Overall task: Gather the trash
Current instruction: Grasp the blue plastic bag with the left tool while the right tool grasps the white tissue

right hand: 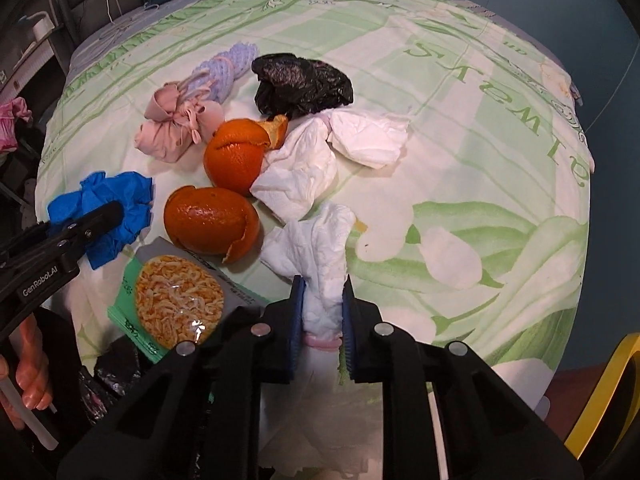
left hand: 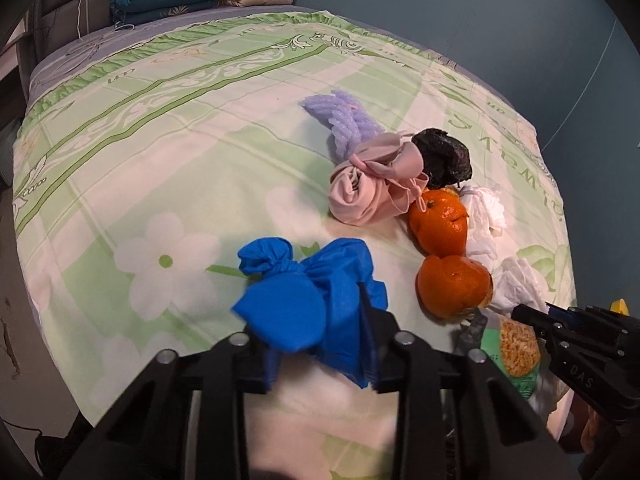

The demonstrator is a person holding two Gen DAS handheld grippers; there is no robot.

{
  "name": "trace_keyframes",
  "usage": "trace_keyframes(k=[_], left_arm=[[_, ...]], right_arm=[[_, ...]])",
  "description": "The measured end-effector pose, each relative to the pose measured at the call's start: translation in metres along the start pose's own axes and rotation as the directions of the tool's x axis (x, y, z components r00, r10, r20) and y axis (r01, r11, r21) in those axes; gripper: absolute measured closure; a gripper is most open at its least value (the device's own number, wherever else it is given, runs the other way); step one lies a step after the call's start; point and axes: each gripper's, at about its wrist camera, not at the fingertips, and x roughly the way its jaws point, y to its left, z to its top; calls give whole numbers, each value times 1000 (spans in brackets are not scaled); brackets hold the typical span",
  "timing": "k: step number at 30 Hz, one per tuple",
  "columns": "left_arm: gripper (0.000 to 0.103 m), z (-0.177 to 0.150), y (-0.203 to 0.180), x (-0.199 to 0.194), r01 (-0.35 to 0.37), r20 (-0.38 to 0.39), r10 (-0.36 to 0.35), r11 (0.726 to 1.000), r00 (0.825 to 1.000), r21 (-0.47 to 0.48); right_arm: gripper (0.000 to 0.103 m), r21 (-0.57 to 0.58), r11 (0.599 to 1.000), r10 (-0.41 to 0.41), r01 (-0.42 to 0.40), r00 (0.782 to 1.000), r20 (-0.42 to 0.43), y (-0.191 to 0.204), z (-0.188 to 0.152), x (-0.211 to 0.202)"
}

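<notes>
— Tongs first?

— My left gripper [left hand: 320, 354] is clamped on the blue glove [left hand: 308, 300], near edge of the bedsheet [left hand: 160, 140]. My right gripper [right hand: 322, 326] pinches a white tissue [right hand: 320, 252], also near edge.

— Loose items?

— Two orange peels [right hand: 236, 152] [right hand: 210, 220], side by side. Two more tissues [right hand: 298, 176] [right hand: 366, 138] just right of them. Noodle packet [right hand: 176, 300] between my grippers. Pink cloth bundle [right hand: 176, 132], purple foam net [right hand: 224, 72] and black bag [right hand: 302, 84] farther out.

Left gripper [right hand: 116, 213]: "GenRobot.AI" on arm. Right gripper [left hand: 524, 314]: "DAS". Bedsheet [right hand: 460, 92]: "always" along far-right edge.
</notes>
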Motion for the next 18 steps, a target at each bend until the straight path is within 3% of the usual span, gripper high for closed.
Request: trace_keyframes(k=[10,18], left_arm=[[83,4,5,-35,37,65,-36,999,997,-16],[83,5,-4,-62,41,122,-42,999,992,13]], right_arm=[[87,57,998,31,-37,994,105,-13,-4,-46],[87,98,990,74,-98,973,218,-24,-15,-99]])
